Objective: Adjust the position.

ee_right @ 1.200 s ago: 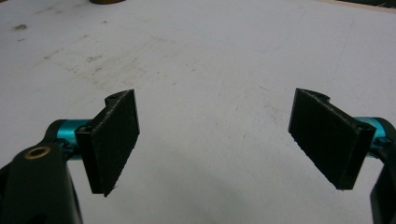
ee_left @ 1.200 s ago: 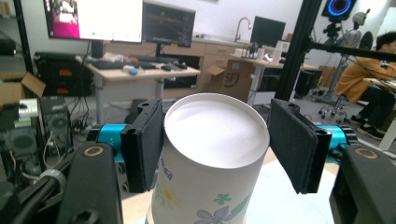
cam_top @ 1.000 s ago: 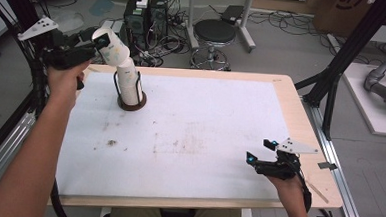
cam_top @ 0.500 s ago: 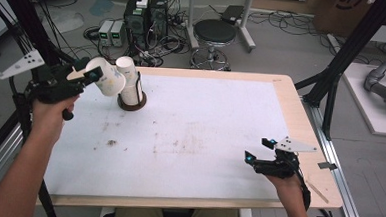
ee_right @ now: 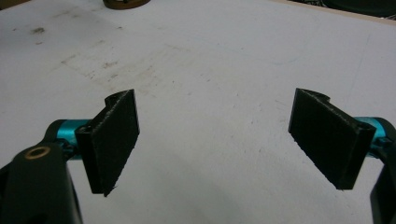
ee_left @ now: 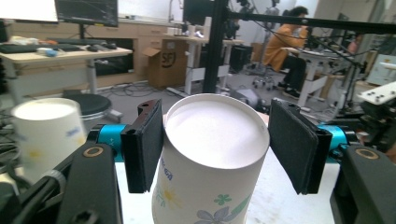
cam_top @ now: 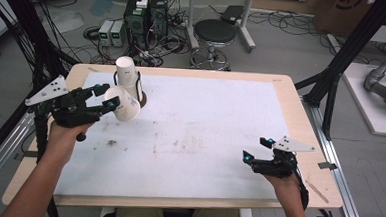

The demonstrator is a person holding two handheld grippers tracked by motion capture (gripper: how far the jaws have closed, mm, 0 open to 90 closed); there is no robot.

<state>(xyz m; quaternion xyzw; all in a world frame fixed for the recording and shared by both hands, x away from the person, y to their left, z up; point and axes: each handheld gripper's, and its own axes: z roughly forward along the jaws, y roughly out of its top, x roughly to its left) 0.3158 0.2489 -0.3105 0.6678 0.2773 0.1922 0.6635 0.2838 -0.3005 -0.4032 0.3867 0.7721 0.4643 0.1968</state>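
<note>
Right gripper [cam_top: 257,149] sat low near the table's [cam_top: 204,139] front right edge, jaws spread wide, nothing between them; unmoved from a second ago. In the right gripper view its jaw bases were cut off by the frame, and only a brown sliver of the stand showed at the top edge.

Left gripper [cam_top: 105,95] was clamped on a paper cup [cam_top: 122,104] above the table's left side, just in front of the stand [cam_top: 140,98]. In the left gripper view the left pad touched the cup wall; the right pad's contact was hard to judge, and the cup's lower part ran out of frame. In the high view the cup lay tilted on its side, so its open end was hidden.

Versus a second ago: the cup was held up over the stack then; it had since come off, moved left and down, and tipped over. Second cup [cam_top: 127,72] stayed upside down on the stand, blurred in the left gripper view.

Held cup: white paper, tapered, closed base facing the gripper camera, printed with blue, green and yellow flowers.

Far: stool [cam_top: 214,33] and boxes on the floor behind the table.
</note>
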